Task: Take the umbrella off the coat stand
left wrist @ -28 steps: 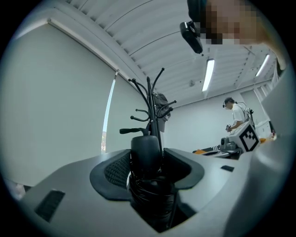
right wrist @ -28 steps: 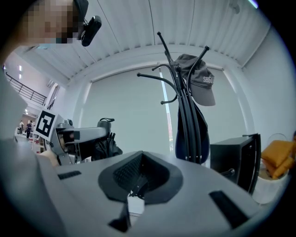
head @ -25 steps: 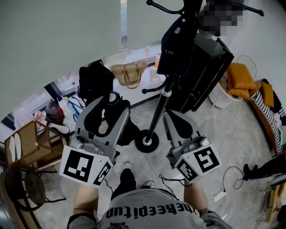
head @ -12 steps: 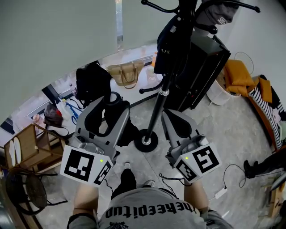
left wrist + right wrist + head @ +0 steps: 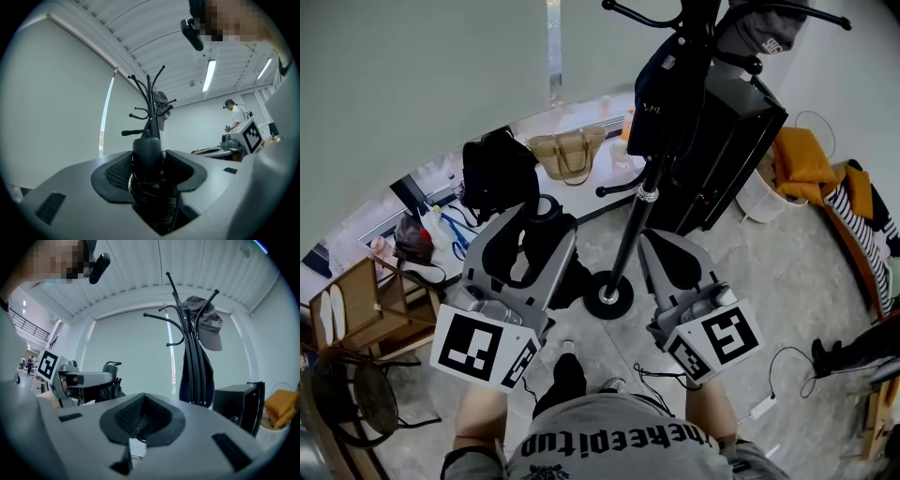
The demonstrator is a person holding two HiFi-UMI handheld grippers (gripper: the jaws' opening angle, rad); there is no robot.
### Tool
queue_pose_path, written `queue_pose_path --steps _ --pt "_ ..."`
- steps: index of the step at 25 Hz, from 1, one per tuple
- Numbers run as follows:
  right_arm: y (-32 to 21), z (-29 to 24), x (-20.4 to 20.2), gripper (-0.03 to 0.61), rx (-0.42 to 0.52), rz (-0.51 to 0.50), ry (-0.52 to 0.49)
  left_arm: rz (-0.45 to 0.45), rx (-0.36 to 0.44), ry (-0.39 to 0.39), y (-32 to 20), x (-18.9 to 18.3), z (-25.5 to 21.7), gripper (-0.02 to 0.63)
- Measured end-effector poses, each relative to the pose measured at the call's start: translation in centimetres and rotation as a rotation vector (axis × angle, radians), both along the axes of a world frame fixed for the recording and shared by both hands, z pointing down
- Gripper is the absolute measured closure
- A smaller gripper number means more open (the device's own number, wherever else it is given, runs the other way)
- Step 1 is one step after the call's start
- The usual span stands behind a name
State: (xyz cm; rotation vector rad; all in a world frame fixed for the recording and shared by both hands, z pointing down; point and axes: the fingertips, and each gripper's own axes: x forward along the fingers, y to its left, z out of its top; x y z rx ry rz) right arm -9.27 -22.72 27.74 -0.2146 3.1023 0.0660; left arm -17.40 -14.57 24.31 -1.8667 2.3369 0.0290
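A black folded umbrella [image 5: 148, 149] stands upright between my left gripper's pads, and the left gripper [image 5: 150, 171] is shut on it. In the head view the umbrella [image 5: 546, 212] pokes out of the left gripper [image 5: 534, 230], to the left of the coat stand's pole [image 5: 636, 230]. The black coat stand [image 5: 151, 105] stands some way beyond the umbrella, apart from it. My right gripper [image 5: 666, 248] is just right of the pole, shut with nothing between its pads [image 5: 126, 416]. On the stand [image 5: 191, 348] hang a grey cap [image 5: 208, 326] and a dark garment [image 5: 196, 376].
The stand's round base [image 5: 607, 296] sits on the floor between my grippers. A black case [image 5: 727, 150] stands behind it. A tan handbag [image 5: 567, 155] and black bag [image 5: 492, 169] lie at the left wall, a wooden shelf [image 5: 352, 300] farther left. Cables [image 5: 769, 398] trail at right.
Both grippers stay almost where they were, the left one still shut on the umbrella. The head view has shifted slightly.
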Motion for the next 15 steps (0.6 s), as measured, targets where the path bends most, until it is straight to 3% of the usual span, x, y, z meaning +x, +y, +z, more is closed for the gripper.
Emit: queue_pose_path --steps 15 --pt "0.2 0.2 -1.2 0.568 -0.014 -0.034 -0.006 -0.034 -0.016 -0.009 0.6 -0.7 0.4 0.382"
